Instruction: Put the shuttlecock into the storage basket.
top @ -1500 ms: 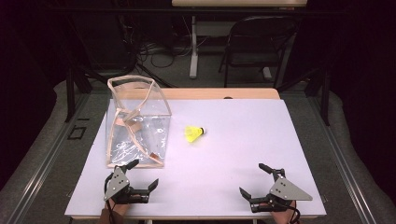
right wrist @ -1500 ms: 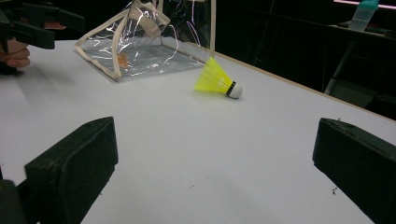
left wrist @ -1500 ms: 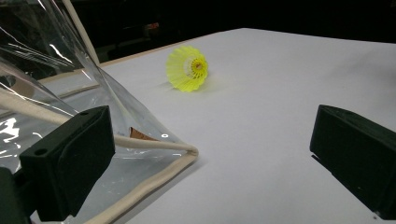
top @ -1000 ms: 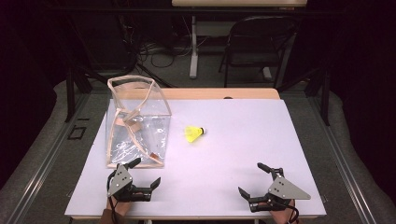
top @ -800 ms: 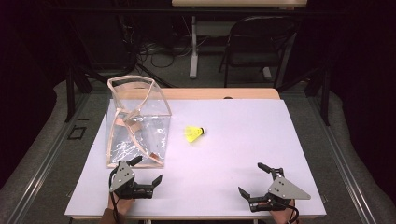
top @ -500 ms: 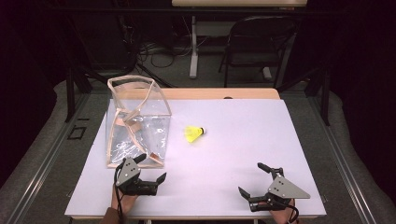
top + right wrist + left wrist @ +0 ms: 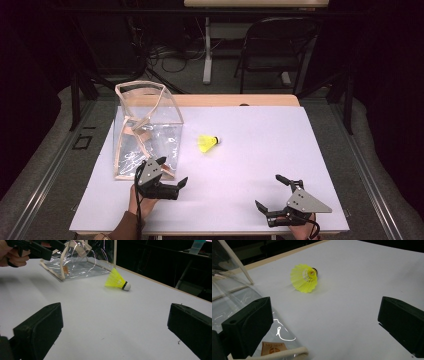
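Note:
A yellow shuttlecock lies on its side on the white table, just right of a clear plastic bag with cream trim. My left gripper is open at the bag's near right corner, pointing toward the shuttlecock, which lies well ahead of the jaws. The bag sits beside and under the left jaw. My right gripper rests open near the front right edge with nothing between its jaws. From there the shuttlecock and bag lie far ahead, and the left gripper is at top left.
A bare wooden strip runs along the table's far edge. Beyond it stand a folding chair and a desk leg among floor cables. Dark floor surrounds the table.
My left gripper has moved forward and to the right, from the front edge up to the bag's near corner. The right gripper, the bag and the shuttlecock have not moved.

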Available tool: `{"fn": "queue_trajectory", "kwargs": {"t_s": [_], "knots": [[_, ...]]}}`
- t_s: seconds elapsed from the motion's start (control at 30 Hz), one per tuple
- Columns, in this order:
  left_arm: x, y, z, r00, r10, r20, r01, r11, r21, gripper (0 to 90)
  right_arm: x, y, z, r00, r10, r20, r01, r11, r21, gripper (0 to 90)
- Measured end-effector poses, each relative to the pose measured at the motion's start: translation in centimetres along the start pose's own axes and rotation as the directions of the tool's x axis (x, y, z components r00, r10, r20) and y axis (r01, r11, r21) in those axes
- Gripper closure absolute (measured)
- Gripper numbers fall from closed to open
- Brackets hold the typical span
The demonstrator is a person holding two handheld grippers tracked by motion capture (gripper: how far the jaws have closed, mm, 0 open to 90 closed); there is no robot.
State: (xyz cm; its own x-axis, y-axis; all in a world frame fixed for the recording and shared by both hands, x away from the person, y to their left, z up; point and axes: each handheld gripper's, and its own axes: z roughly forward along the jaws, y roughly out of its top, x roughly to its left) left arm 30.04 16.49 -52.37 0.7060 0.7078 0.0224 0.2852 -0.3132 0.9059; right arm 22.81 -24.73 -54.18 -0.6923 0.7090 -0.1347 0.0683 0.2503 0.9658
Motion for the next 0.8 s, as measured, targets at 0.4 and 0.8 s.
{"fn": "queue_trajectory", "kwargs": {"t_s": [0.4, 0.8], "knots": [[-0.1, 2.2, 3.1, 0.9998, 0.010, 0.017, -0.011, 0.9987, 0.050, 0.1, 0.0, -0.1, 0.0, 1.0000, 0.005, -0.005, -0.005, 1.000, 0.009, 0.0], [0.3, 3.2, 5.4, 0.9995, 0.023, 0.021, -0.025, 0.9954, 0.092, 0.1, 0.0, -0.1, 0.0, 1.0000, 0.007, -0.006, -0.007, 1.000, 0.012, 0.0]]}}
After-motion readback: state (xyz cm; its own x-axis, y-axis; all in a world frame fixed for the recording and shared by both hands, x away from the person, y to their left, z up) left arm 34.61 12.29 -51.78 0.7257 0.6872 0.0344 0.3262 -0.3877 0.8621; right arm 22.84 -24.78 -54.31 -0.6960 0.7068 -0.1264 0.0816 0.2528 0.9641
